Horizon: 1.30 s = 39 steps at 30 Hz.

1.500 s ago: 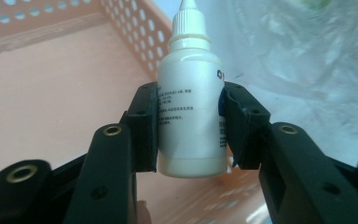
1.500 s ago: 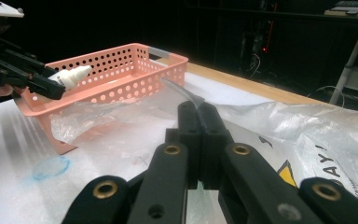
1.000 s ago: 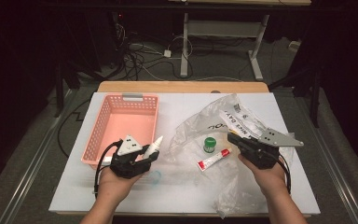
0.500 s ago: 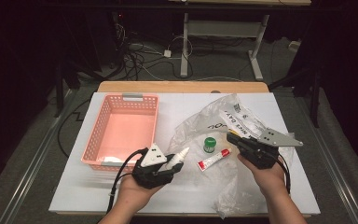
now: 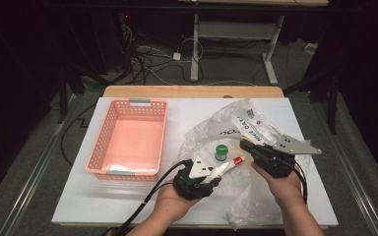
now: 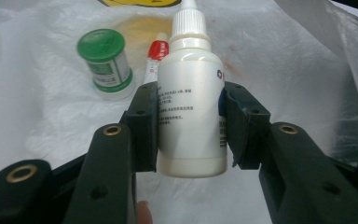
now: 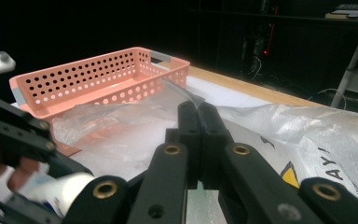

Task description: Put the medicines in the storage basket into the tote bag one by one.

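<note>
A pink perforated basket (image 5: 128, 137) is seen at the left of the white table (image 5: 78, 196), with a small pale item lying on its floor near the front wall. To the right of the basket, a crumpled clear plastic bag (image 5: 226, 128) with black print and a yellow mark is spread over the table.

Just right of the basket's front corner, at the near edge of the bag, the left claw (image 5: 211, 175) is held in the person's left hand (image 5: 170, 204). A white dropper bottle (image 6: 192, 93) is pinched across its body between the two black jaws; in the left gripper view the pads are pressed against both sides of the printed label, and the ribbed cap is pointed away from the camera. In the high view the bottle is angled up and to the right, away from the basket and over the bag.

Further right of the basket, a small green-capped jar (image 5: 221, 152) is stood upright on the bag, and a thin tube with a red cap (image 6: 154, 58) is lain just beside it, close to the tip of the bottle.

Farthest from the basket, the right claw (image 5: 246, 146) is held in the right hand (image 5: 285, 184). Its jaws are pressed together on a fold of the bag's film, which is drawn up towards the jaw tips in the right gripper view.
</note>
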Motion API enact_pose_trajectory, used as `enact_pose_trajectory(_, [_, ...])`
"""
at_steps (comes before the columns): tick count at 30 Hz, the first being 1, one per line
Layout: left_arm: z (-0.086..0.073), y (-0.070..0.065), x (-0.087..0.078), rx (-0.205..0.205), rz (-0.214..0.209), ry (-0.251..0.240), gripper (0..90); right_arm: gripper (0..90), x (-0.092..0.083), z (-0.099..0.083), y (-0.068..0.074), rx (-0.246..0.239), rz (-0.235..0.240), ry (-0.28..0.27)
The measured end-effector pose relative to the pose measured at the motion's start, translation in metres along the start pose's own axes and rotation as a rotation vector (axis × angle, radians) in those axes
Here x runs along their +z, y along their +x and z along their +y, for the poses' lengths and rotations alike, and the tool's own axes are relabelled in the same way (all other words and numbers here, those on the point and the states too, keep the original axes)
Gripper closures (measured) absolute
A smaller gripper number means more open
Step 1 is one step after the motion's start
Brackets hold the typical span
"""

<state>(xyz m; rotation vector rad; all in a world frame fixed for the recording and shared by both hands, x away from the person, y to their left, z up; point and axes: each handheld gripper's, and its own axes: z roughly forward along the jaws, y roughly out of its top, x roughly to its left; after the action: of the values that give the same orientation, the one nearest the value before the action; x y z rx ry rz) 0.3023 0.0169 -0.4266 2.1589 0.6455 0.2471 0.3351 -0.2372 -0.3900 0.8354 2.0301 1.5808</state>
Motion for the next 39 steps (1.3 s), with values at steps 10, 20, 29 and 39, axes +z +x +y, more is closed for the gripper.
enact_pose_trajectory(10, [0.002, 0.0, 0.041, -0.013, -0.019, 0.015, 58.1, 90.0, 0.0, 0.0, -0.001, 0.002, 0.001, 0.0])
enact_pose_trajectory(20, [0.017, 0.002, 0.073, -0.01, -0.015, 0.008, 58.1, 90.0, -0.002, 0.0, -0.003, 0.006, -0.004, -0.002])
enact_pose_trajectory(29, [0.028, -0.001, 0.097, 0.009, -0.002, 0.013, 58.0, 90.0, -0.002, -0.001, -0.005, 0.012, -0.007, -0.003])
enact_pose_trajectory(39, [0.026, 0.001, 0.084, 0.012, -0.018, -0.006, 45.9, 90.0, -0.003, -0.001, -0.006, 0.015, -0.006, -0.002])
